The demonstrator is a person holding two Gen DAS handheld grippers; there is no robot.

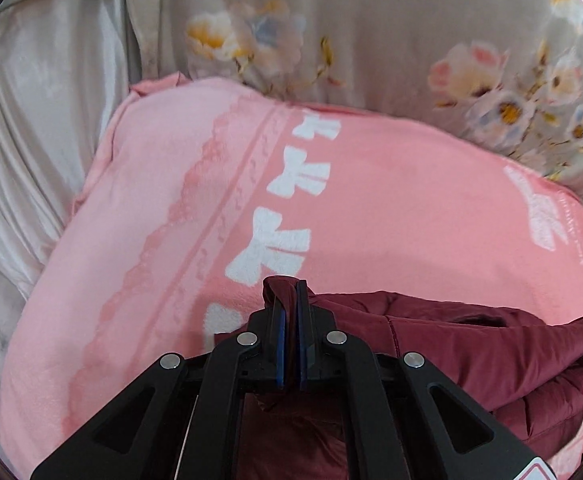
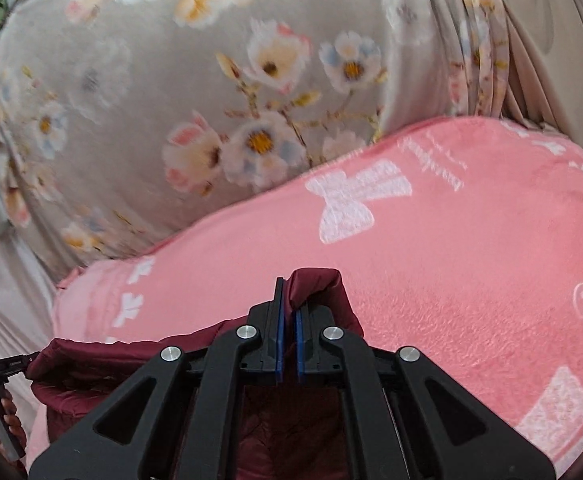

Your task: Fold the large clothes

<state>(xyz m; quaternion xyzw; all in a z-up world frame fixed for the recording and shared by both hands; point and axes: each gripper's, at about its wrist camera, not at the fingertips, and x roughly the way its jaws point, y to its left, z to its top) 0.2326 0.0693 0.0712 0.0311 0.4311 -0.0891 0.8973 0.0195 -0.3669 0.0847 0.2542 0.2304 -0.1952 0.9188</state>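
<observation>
Jacket [image 1: 471, 344] is being held stretched between left gripper [image 1: 290, 292] and right gripper [image 2: 289, 300], both clenched on its edge, above pink blanket [image 1: 391, 184].

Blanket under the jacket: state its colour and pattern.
Pink blanket with white bows and a lace-like band, clearest in the left wrist view.

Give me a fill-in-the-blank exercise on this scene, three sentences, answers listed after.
1. Both the left hand-held gripper and the right hand-held gripper are shut on a dark red ____.
2. The pink blanket underneath is printed with white ____.
3. Behind the blanket lies a grey sheet patterned with ____.

Missing words: jacket; bows; flowers
</observation>
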